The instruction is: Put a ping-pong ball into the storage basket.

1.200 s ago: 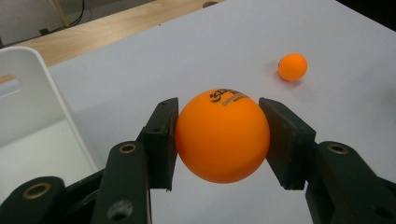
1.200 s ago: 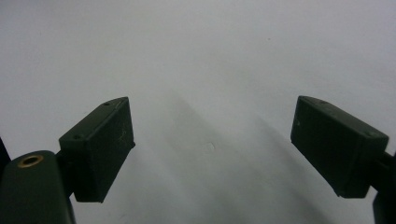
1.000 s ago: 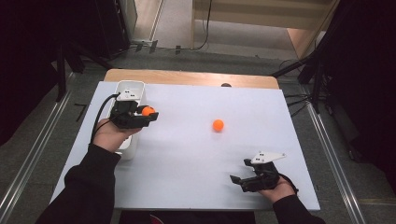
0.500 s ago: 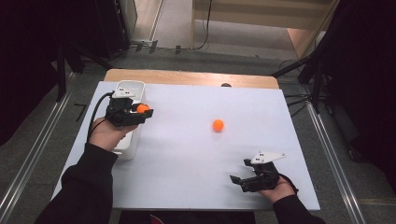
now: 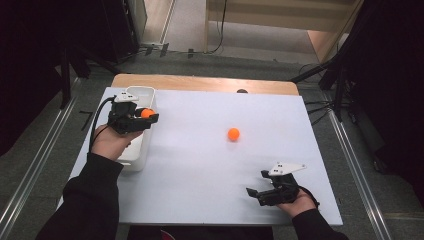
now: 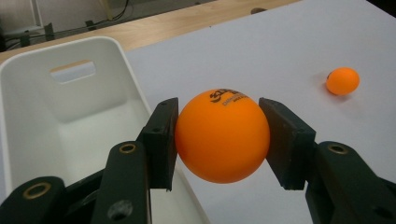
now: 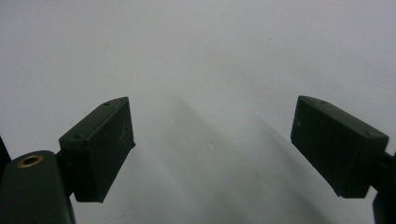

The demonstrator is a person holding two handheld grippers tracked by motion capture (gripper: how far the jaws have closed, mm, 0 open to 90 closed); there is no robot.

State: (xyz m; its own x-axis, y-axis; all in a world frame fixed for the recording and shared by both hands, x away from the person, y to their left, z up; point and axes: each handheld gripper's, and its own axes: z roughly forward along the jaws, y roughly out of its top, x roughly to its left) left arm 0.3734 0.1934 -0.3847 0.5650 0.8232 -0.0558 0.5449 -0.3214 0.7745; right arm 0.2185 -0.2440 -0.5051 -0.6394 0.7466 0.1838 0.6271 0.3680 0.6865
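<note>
Nearest me, my right tool (image 5: 257,192) rested on the white surface (image 5: 200,165) with its jaws wide and nothing between them. Farther off, my left tool (image 5: 148,116) clamped an orange ball (image 6: 222,135) above the white bin's (image 6: 60,121) rim. A second ball (image 5: 233,133) lay mid-surface, well apart.
</note>
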